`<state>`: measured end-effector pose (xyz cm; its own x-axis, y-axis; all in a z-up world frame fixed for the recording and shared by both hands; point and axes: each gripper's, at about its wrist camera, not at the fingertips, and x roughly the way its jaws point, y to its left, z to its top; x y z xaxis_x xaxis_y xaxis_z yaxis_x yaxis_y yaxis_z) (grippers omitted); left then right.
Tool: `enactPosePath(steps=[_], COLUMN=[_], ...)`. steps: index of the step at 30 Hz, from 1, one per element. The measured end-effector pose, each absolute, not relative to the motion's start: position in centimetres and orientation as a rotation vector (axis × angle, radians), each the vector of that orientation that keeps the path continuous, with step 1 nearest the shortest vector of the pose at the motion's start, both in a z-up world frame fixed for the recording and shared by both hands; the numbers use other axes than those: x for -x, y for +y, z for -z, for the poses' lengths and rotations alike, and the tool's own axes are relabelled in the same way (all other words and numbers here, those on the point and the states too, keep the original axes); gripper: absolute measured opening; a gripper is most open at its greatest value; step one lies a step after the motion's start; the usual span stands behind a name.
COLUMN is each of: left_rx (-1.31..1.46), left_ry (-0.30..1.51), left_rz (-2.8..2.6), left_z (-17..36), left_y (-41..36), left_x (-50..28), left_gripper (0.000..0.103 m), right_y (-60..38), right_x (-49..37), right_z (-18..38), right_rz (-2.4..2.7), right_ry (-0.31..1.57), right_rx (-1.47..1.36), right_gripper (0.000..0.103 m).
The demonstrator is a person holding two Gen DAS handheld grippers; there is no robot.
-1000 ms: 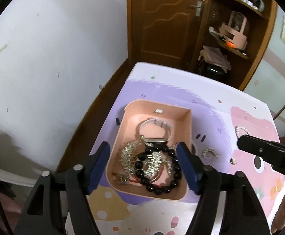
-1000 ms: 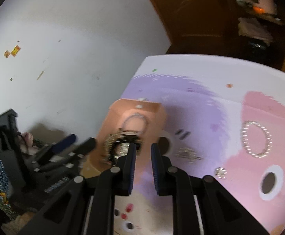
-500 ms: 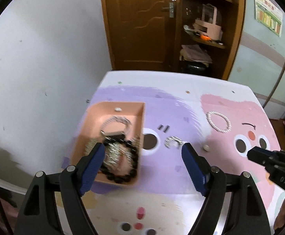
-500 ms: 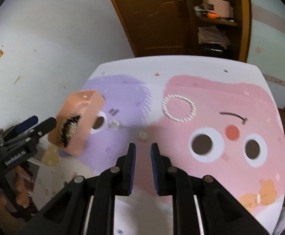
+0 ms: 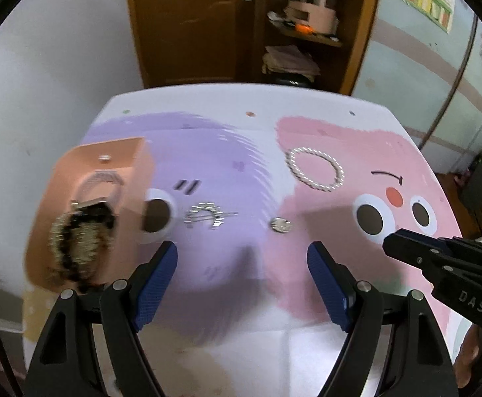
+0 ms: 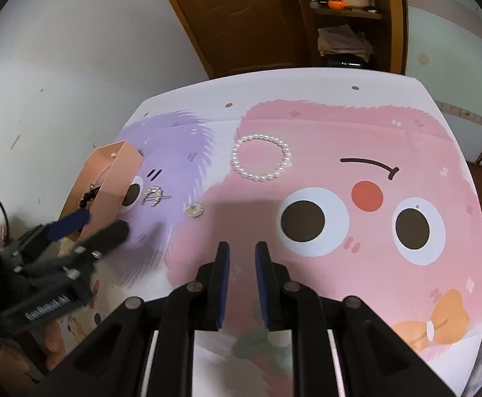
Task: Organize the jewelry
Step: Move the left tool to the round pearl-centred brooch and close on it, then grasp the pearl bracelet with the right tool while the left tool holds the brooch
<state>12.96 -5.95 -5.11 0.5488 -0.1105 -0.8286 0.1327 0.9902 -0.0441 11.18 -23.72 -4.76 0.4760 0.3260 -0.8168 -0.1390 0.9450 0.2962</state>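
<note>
1. Left gripper (image 5: 242,278): blue-padded fingers spread wide apart, nothing between them, above the purple area of the table mat (image 5: 241,297).
2. Pink tray (image 5: 88,211): at 9 o'clock, on the mat's left edge. It holds a black bead bracelet (image 5: 85,231), gold-toned pieces and a silver bangle (image 5: 100,187); blur hides finer detail.
3. Silver hair clip (image 5: 204,218): on the mat just right of the tray, apart from it.
4. Small round silver piece (image 5: 280,225): near centre, right of the clip.
5. Pearl bracelet (image 5: 315,168): at 1 o'clock, lying flat on the pink area.
6. Right gripper (image 5: 439,261): enters at 3 o'clock; finger spacing cannot be determined.
</note>
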Motion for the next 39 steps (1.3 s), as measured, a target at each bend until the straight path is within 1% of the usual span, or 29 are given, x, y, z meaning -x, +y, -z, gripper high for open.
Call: enactPosePath(steps=[5, 8, 10, 15, 18, 20, 22, 23, 24, 25, 27, 39], left_rx=[-0.002, 0.032, 0.042, 0.059, 0.033, 0.004, -0.027, -0.042, -0.05, -0.058, -0.072, -0.06], left_ry=[1.026, 1.07, 1.094, 1.088, 1.088, 1.084, 1.078, 1.075, 1.074, 1.074, 1.073, 1.044], left_rz=[0.18, 0.22, 0.223, 0.212, 0.205, 0.21, 0.204, 0.201, 0.202, 0.204, 0.204, 0.187], left_z=[7.3, 8.6, 9.5, 9.8, 9.9, 9.9, 9.8, 9.8, 9.8, 9.8, 9.7, 8.9], left_y=[-7.5, -8.1, -8.3, -8.4, -8.8, -9.1, -9.3, -9.5, -9.6, -9.7, -9.8, -9.3], left_x=[-15.1, -16.3, -16.9, -17.7, -17.9, -17.7, -17.6, -17.6, -17.6, -17.5, -17.5, -17.0], left_gripper=[0.078, 0.069, 0.061, 0.053, 0.045, 0.043, 0.036, 0.035, 0.03, 0.023, 0.017, 0.017], right_y=[-24.5, -25.1, -25.3, -25.6, -25.9, -26.1, -26.2, -26.2, -26.2, -26.3, -26.3, -26.1], right_x=[-12.2, -13.1, -13.7, -15.1, -15.7, -15.9, -16.0, -16.1, -16.0, -16.1, -16.1, -16.6], right_z=[5.5, 5.5, 5.6, 5.9, 6.3, 6.3, 6.3, 6.4, 6.5, 6.5, 6.8, 7.4], right_rz=[-0.286, -0.285, -0.285, -0.288, -0.288, -0.292, -0.295, -0.296, -0.296, -0.297, -0.299, -0.3], right_ry=[1.039, 1.025, 1.019, 1.008, 1.01, 1.006, 1.005, 1.006, 1.007, 1.009, 1.016, 1.022], right_rx=[-0.221, -0.238, -0.244, -0.245, -0.255, -0.267, -0.267, -0.267, -0.268, -0.27, -0.274, -0.272], right_gripper=[0.016, 0.016, 0.016, 0.016, 0.016, 0.016, 0.016, 0.016, 0.016, 0.016, 0.016, 0.016])
